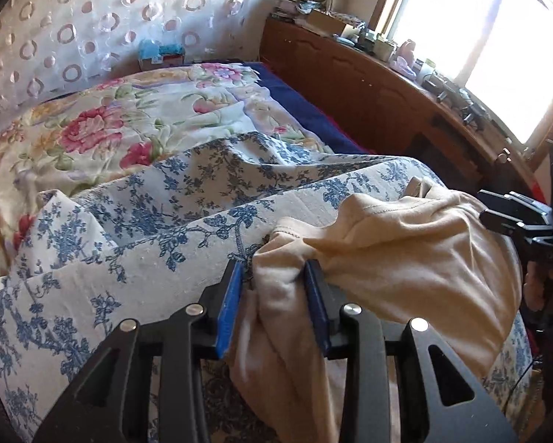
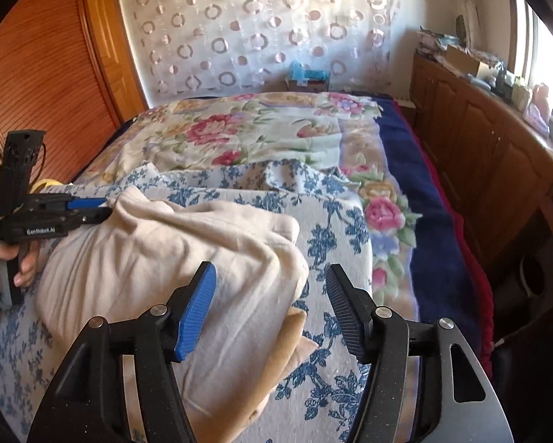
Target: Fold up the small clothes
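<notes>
Nearest the lens, the right gripper (image 2: pixel 271 277) stands with its jaws spread wide and nothing pinched, its blue pad (image 2: pixel 197 310) over the near edge of the cream garment (image 2: pixel 158 258) and its black pad above the blue-and-white floral cloth (image 2: pixel 335 229) just beside that garment. Taking the garment as landmark and going from largest down: the bed (image 2: pixel 435 199) with its navy blanket carries everything beneath it; the pink-rose quilt (image 2: pixel 247 129) lies beyond the garment toward the circle-patterned curtain (image 2: pixel 261 26); the blue-and-white floral cloth is spread directly under it; a wooden cabinet (image 1: pixel 368 85) runs along the window side, well apart. The garment itself lies rumpled and partly doubled over on the cloth. At its left end, the left gripper (image 1: pixel 274 269) has its jaws narrow, clamped on a bunched fold of the fabric, and a hand (image 2: pixel 9 262) grips that tool's handle.
</notes>
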